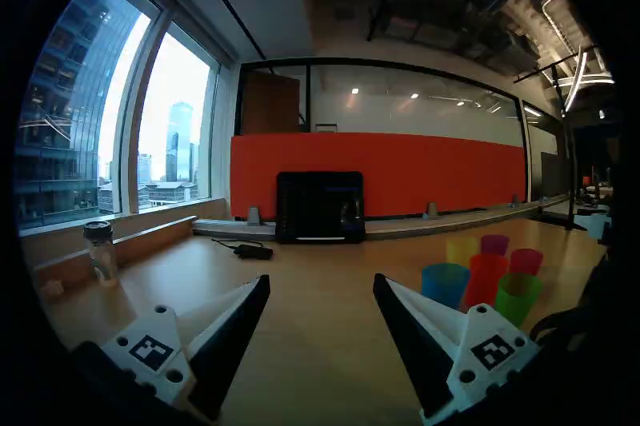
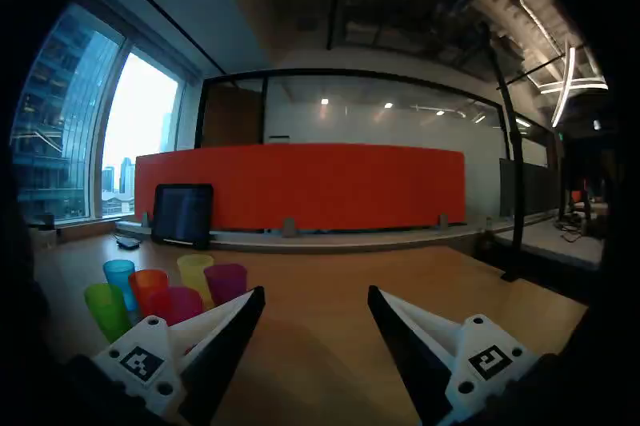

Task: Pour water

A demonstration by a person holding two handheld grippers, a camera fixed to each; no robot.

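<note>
Left tool (image 1: 320, 278): fingers spread wide and released, nothing between them, held above the wooden table (image 1: 320, 362). Beyond its right finger, near the tip, stands a cluster of six plastic cups: the blue cup (image 1: 444, 282), orange cup (image 1: 486, 274) and green cup (image 1: 518, 294) in the nearer row, the yellow cup (image 1: 462, 250), purple cup (image 1: 494, 244) and pink cup (image 1: 526, 260) behind them. All six stand upright, long axes vertical and mouths facing up, packed close together; whether they touch cannot be told. Well apart from the cups, at the far left of the left gripper view, a clear bottle (image 1: 100, 254) with a dark cap stands upright by the wooden ledge under the window (image 1: 172, 130), its long axis vertical and cap uppermost; its fill level cannot be told. Farther back, a dark adapter (image 1: 252, 251) with its cable lies on the table, and behind it a dark screen (image 1: 320, 206) leans against the red partition (image 1: 416, 170). Right tool (image 2: 315, 290): likewise released, fingers wide apart over bare table, gripping nothing. In the right gripper view the same cup cluster lies to the left of its left finger, which overlaps the pink cup; the green cup is nearest the view's left edge, and the screen stands beyond at the partition.
</note>
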